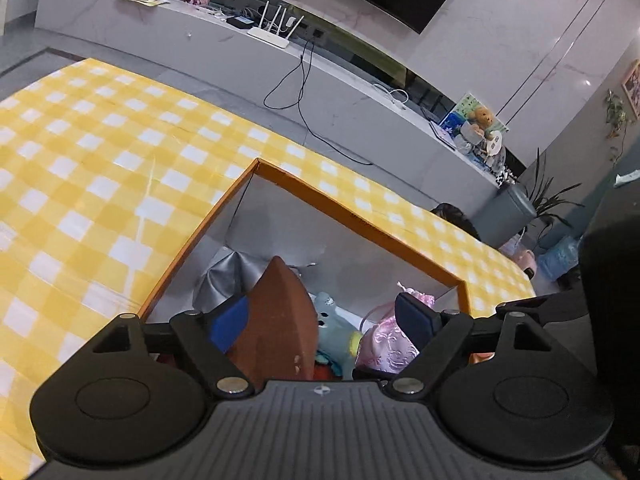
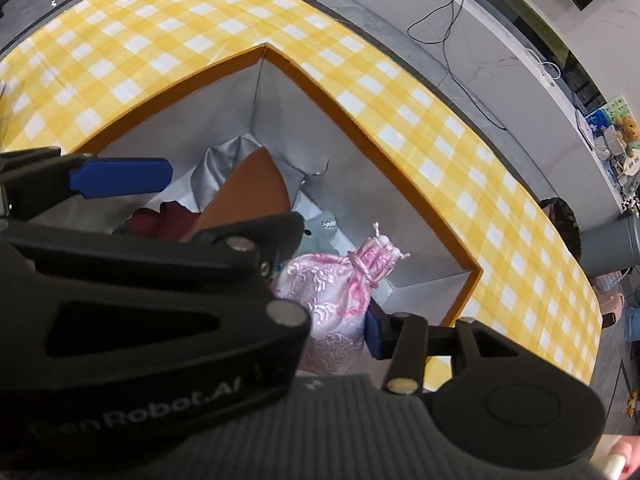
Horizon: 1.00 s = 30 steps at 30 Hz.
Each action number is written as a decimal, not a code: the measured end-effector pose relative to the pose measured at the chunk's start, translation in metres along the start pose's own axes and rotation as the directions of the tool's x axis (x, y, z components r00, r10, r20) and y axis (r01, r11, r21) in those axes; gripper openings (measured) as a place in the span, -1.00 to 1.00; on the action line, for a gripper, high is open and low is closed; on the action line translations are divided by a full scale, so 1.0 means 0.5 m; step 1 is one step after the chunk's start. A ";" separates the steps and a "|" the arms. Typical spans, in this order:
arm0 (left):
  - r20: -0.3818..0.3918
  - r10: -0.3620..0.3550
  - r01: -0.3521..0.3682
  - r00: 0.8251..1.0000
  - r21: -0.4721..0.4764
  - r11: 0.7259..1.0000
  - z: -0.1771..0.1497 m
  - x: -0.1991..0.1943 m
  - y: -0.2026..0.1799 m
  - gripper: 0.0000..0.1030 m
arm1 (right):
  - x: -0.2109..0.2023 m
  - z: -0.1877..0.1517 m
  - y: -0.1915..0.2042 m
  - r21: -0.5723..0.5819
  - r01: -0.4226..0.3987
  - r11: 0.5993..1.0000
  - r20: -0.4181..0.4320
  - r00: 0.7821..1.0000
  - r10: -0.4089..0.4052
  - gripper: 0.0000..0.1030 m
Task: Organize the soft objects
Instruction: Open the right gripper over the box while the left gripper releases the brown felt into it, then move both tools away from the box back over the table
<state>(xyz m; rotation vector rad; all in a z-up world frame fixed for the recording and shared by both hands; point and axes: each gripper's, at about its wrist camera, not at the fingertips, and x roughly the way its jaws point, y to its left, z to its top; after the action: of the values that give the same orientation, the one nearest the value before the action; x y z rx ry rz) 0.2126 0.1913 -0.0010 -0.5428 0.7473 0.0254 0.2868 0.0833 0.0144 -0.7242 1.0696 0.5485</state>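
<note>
over orange-rimmed box (image 1: 360, 224) on yellow checked tablecloth (image 1: 100, 152), both grippers point down into it. left gripper (image 1: 320, 316): jaws wide apart, nothing pinched, brown leather piece (image 1: 276, 320) standing between blue pads. right gripper (image 2: 332, 320): 1 pad against pink lace pouch (image 2: 328, 292), other pad hidden, so grip probably on pouch but cannot tell. teal plush (image 1: 330, 316), silver cloth (image 2: 224, 172) and dark red fabric (image 2: 160, 220) lie inside box.

Yellow-checked table (image 1: 100, 152); orange-rimmed box (image 1: 320, 204) on it.

A long grey media console (image 1: 344, 92) bearing a white router (image 1: 269, 36) lines the pale marble wall (image 1: 500, 32) above a grey floor (image 1: 224, 68).
</note>
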 end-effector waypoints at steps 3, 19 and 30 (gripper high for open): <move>0.000 -0.001 0.001 1.000 -0.002 1.000 0.000 0.000 0.000 0.88 | 0.002 -0.002 -0.005 0.002 -0.015 1.000 0.000 1.000 0.015 0.02; 0.018 -0.007 0.008 1.000 -0.016 1.000 -0.003 -0.013 0.009 0.88 | -0.024 -0.006 0.021 -0.141 -0.007 0.990 0.075 0.997 0.018 0.91; 0.111 0.085 -0.093 0.990 0.076 0.993 0.000 -0.122 -0.026 0.88 | -0.144 -0.047 0.057 -0.217 0.029 0.976 0.233 0.972 0.023 0.94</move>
<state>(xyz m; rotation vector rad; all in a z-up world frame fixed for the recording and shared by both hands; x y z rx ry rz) 0.1703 0.1905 0.0446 -0.4272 0.6644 0.1059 0.2248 0.0798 0.0665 -0.8308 0.7950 0.7388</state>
